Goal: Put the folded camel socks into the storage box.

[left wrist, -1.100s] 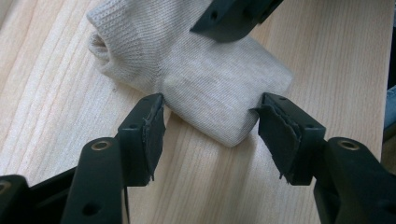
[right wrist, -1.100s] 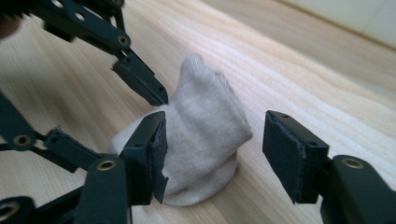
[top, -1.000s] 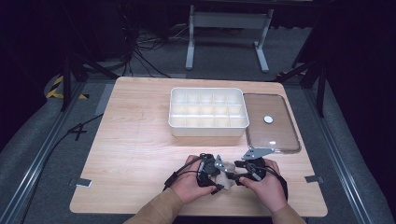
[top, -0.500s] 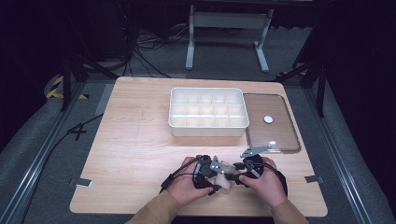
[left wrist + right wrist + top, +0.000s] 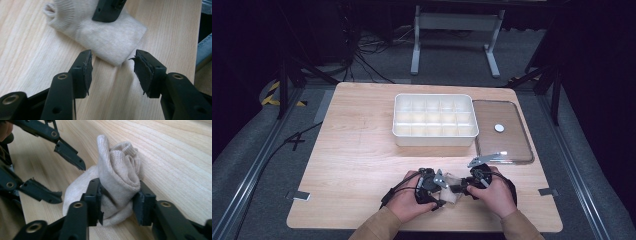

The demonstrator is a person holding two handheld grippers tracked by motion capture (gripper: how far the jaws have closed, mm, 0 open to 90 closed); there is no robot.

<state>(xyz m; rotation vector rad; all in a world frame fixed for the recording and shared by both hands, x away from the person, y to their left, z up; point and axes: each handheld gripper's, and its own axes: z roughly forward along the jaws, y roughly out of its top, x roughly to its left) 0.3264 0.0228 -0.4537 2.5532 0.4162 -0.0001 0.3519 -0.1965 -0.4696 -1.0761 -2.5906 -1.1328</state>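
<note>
Since a second ago both hands have stayed low at the near edge of the surface (image 5: pixel 362 150), but both grippers' jaws have just been closing. The right gripper (image 5: pixel 117 205) now has its fingers (image 5: pixel 93 200) pressed on the rolled sock (image 5: pixel 120 175) from both sides, so it is gripping the sock at the bundled end. The left gripper (image 5: pixel 112 71) has closed only partway. Its fingers (image 5: pixel 83 72) stand apart with bare wood between them and touch nothing.

From the left gripper view, the sock (image 5: pixel 107 40) lies just ahead of the fingers, with its loose flat end nearest them. Its long side runs away from the left gripper toward the right one. So the left gripper sits just beside the free end, and I think a small push forward would put that end between its fingers.

In the high view the sock (image 5: pixel 453 187) lies between the two hands, close to the person. The left gripper (image 5: pixel 432 187) and the right gripper (image 5: pixel 469 186) point at each other across it.

Farther back sits a white divided tray (image 5: pixel 434 142) with many little boxes. Just beside it, on the right, lies a clear lid (image 5: pixel 507 145).
</note>
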